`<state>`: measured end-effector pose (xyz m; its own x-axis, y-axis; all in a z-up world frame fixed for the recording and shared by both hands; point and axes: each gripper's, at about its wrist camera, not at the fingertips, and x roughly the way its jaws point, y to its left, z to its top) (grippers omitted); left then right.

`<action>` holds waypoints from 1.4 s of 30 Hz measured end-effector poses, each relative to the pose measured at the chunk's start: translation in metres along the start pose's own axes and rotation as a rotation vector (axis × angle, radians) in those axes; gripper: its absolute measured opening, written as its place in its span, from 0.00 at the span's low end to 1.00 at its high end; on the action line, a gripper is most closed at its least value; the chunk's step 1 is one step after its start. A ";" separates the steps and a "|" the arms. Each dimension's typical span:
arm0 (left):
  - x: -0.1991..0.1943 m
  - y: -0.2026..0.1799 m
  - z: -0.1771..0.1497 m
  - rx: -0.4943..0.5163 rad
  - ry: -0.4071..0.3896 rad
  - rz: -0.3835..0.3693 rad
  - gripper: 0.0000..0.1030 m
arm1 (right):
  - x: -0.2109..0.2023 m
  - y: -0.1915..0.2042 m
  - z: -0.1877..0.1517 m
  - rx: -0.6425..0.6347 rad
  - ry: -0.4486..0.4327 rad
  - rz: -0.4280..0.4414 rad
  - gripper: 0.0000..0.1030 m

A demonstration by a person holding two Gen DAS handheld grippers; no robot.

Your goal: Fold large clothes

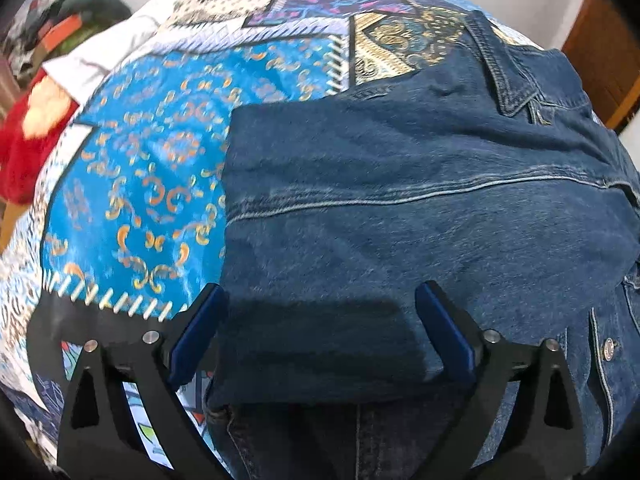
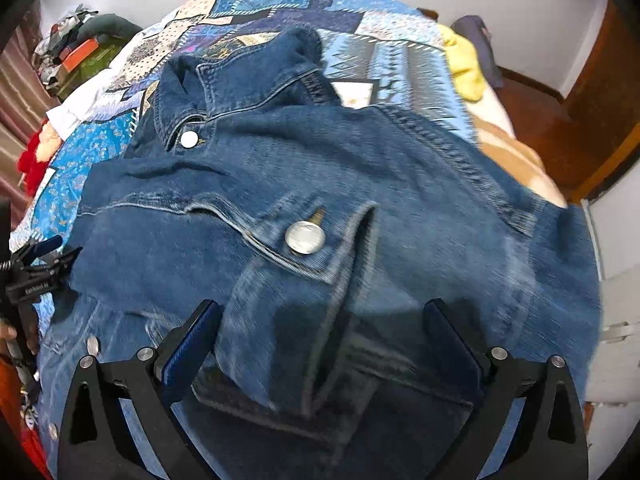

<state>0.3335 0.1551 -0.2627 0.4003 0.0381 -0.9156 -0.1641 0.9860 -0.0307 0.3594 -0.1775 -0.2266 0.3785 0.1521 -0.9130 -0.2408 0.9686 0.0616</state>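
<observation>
A dark blue denim jacket [image 1: 400,200] lies on a patchwork quilt [image 1: 152,168]. One part of it is folded over, which leaves a straight left edge. My left gripper [image 1: 320,300] hovers open over that folded part near its lower left corner, the blue pads wide apart and pressing on nothing. In the right wrist view the jacket [image 2: 280,184] shows its collar [image 2: 248,76] and a pocket flap with a metal button [image 2: 305,237]. My right gripper [image 2: 322,308] stands open just above the denim below that pocket. The left gripper [image 2: 40,256] also shows at the jacket's left edge.
The quilt [image 2: 280,0] covers a bed. A red plush thing [image 1: 24,152] and a white cloth [image 1: 100,56] lie at its left side, with a pile of clutter [image 1: 68,28] beyond. A yellow cloth [image 2: 464,64] lies at the far right, near a wooden door [image 2: 592,112].
</observation>
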 end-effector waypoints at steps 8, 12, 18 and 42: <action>-0.028 -0.016 -0.002 0.075 -0.008 0.095 0.94 | -0.080 -0.045 -0.035 0.091 -0.144 -0.007 0.98; -0.059 -0.038 0.009 0.100 -0.067 0.051 0.94 | -0.116 -0.089 -0.058 0.178 -0.219 -0.071 0.98; -0.093 -0.091 0.042 0.134 -0.146 -0.041 0.94 | -0.138 -0.167 -0.098 0.378 -0.240 -0.088 0.98; -0.036 -0.276 0.052 0.338 -0.002 -0.249 0.94 | -0.010 -0.300 -0.165 0.954 -0.092 0.151 0.68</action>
<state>0.4118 -0.1103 -0.2005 0.3919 -0.2086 -0.8961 0.2428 0.9629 -0.1179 0.2800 -0.5019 -0.3028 0.4817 0.2634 -0.8358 0.5178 0.6839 0.5140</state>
